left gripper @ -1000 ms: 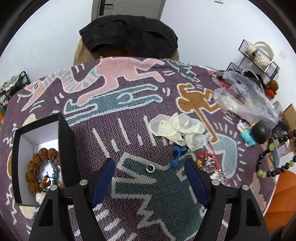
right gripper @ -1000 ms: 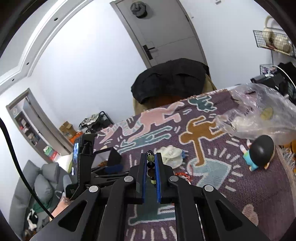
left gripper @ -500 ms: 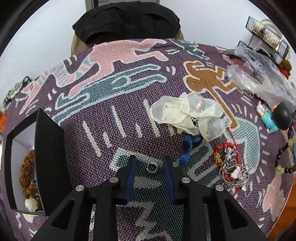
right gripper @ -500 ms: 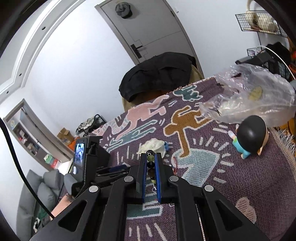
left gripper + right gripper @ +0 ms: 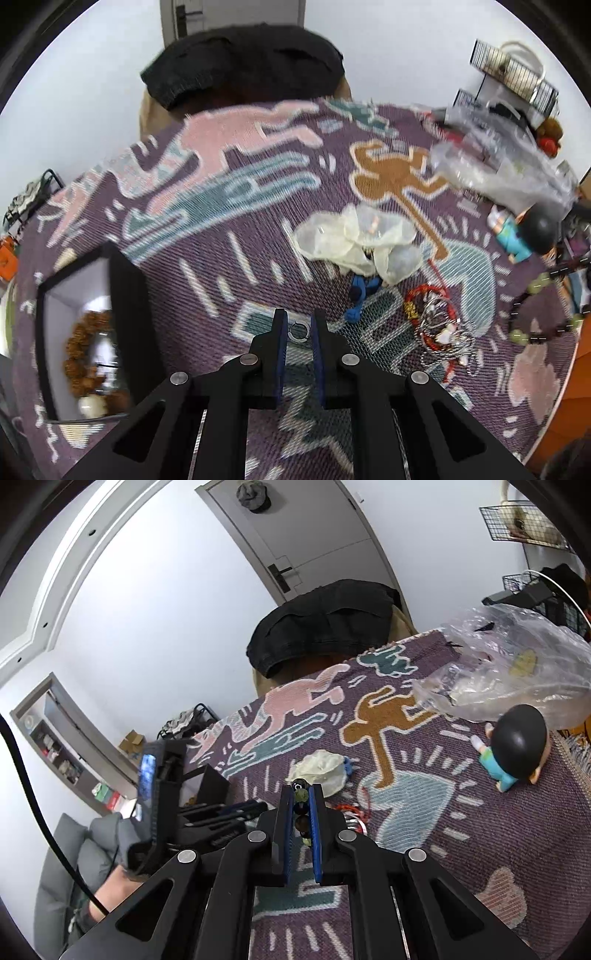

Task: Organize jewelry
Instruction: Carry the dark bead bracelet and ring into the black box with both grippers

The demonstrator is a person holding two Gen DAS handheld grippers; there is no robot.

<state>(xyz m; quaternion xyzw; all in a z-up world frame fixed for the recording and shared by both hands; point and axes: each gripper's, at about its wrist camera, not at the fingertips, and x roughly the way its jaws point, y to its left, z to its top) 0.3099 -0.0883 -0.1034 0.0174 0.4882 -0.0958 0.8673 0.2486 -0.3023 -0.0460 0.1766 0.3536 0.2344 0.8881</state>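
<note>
My left gripper [image 5: 298, 326] is shut on a small silver ring [image 5: 299, 331], just above the patterned cloth. A black jewelry box [image 5: 127, 310] with a white inside stands to its left and holds a brown bead bracelet [image 5: 79, 354]. My right gripper [image 5: 302, 800] is shut on a dark-and-green bead bracelet [image 5: 301, 805], held above the cloth; part of that bracelet hangs in the left wrist view [image 5: 535, 306]. A tangle of red cord and silver jewelry [image 5: 437, 325] and a blue trinket [image 5: 360, 295] lie right of the ring.
Crumpled translucent pouches [image 5: 358, 240] lie beyond the ring. A clear plastic bag [image 5: 509, 672] and a black-haired toy figure [image 5: 513, 746] sit at the right. A chair with a black garment [image 5: 243, 74] stands behind the table. The left gripper's body [image 5: 162, 805] is left of my right gripper.
My left gripper's jaws have closed from wide open onto the silver ring. It has lifted slightly. My right gripper has kept its hold on the bead bracelet and shifted a little.
</note>
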